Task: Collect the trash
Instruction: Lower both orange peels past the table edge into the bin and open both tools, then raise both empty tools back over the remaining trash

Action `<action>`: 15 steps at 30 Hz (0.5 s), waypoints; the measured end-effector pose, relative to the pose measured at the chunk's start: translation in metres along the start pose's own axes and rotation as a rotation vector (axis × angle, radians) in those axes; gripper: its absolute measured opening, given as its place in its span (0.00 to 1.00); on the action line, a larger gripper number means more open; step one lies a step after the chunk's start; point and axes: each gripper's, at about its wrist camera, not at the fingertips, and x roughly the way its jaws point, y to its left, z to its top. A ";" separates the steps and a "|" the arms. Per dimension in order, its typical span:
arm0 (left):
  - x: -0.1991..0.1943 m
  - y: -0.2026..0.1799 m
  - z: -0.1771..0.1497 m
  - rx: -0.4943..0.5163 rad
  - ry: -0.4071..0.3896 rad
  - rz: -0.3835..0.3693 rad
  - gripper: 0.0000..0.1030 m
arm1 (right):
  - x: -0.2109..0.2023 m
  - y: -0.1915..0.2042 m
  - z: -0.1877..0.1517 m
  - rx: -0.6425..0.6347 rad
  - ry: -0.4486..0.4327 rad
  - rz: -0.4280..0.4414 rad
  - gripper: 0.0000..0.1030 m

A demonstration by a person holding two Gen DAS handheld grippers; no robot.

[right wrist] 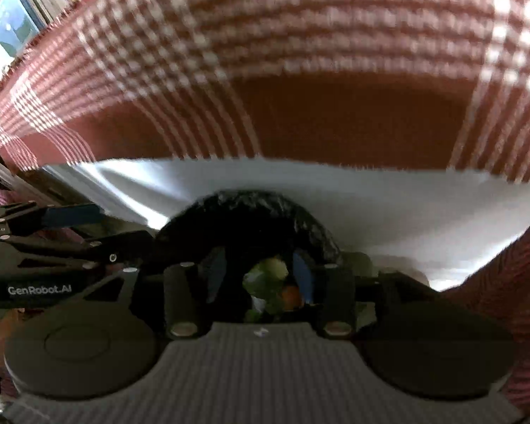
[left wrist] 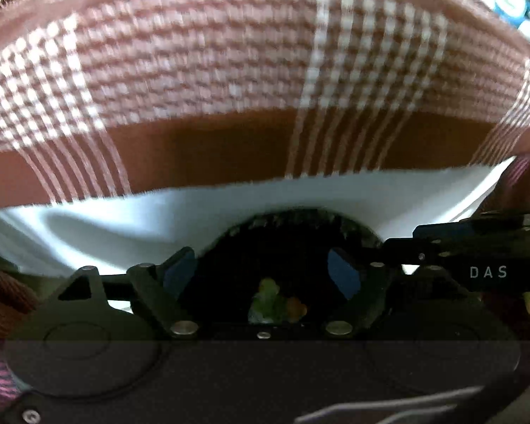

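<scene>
- Both cameras look down at a white paper sheet [left wrist: 300, 190] that lies on a table with a brown and white checked cloth [left wrist: 229, 134].
- Close under each camera there is a dark, round opening with a black crinkly rim [right wrist: 251, 208]. It looks like the mouth of a black trash bag.
- Down inside the dark opening sits the trash [right wrist: 272, 282]: green bits that look like leaves or peel, and one small orange piece. So the trash seems to be in the bag already.
- The left gripper [left wrist: 265, 268] has its fingers wide apart. Nothing is pinched between its blue pads [left wrist: 342, 272]; the trash lies lower down in the gap.
- The right gripper [right wrist: 261, 265] has its fingers partly apart. They press on nothing that I can see. The green bits show between them, but deeper in the bag.
- Each camera also sees the other gripper off to the side, close by, so the two are near each other over the bag.
- I think the scraps are light, soft and a bit wet. They would squash and could slip, so a gentle pinch on the biggest green piece would work best.
- The bag is thin, floppy and slippery. I would take hold of it at the crinkly rim, where the plastic bunches up.
- The paper is light and bends easily. An edge is the best place to grab it.
- A sleeve with purple stripes [left wrist: 526, 183] shows at the side.
</scene>
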 end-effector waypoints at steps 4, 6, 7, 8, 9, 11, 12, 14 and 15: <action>-0.029 0.005 0.015 0.012 -0.105 -0.024 0.86 | -0.025 0.007 0.013 -0.052 -0.101 0.001 0.63; -0.042 0.010 0.021 0.016 -0.157 -0.032 0.89 | -0.042 0.013 0.021 -0.092 -0.163 0.009 0.66; -0.051 0.012 0.027 0.017 -0.193 -0.036 0.91 | -0.051 0.015 0.025 -0.111 -0.193 0.014 0.67; -0.058 0.013 0.032 0.015 -0.227 -0.040 0.93 | -0.060 0.018 0.029 -0.130 -0.224 0.020 0.68; -0.065 0.014 0.038 0.012 -0.261 -0.042 0.94 | -0.069 0.021 0.033 -0.150 -0.256 0.026 0.68; -0.078 0.018 0.047 0.003 -0.332 -0.045 0.96 | -0.088 0.026 0.042 -0.188 -0.327 0.036 0.71; -0.083 0.020 0.053 -0.002 -0.362 -0.046 0.97 | -0.095 0.027 0.047 -0.203 -0.359 0.035 0.71; -0.091 0.024 0.066 -0.009 -0.412 -0.048 0.98 | -0.110 0.027 0.058 -0.219 -0.418 0.033 0.71; -0.093 0.026 0.073 -0.011 -0.427 -0.043 0.98 | -0.114 0.027 0.064 -0.221 -0.448 0.021 0.71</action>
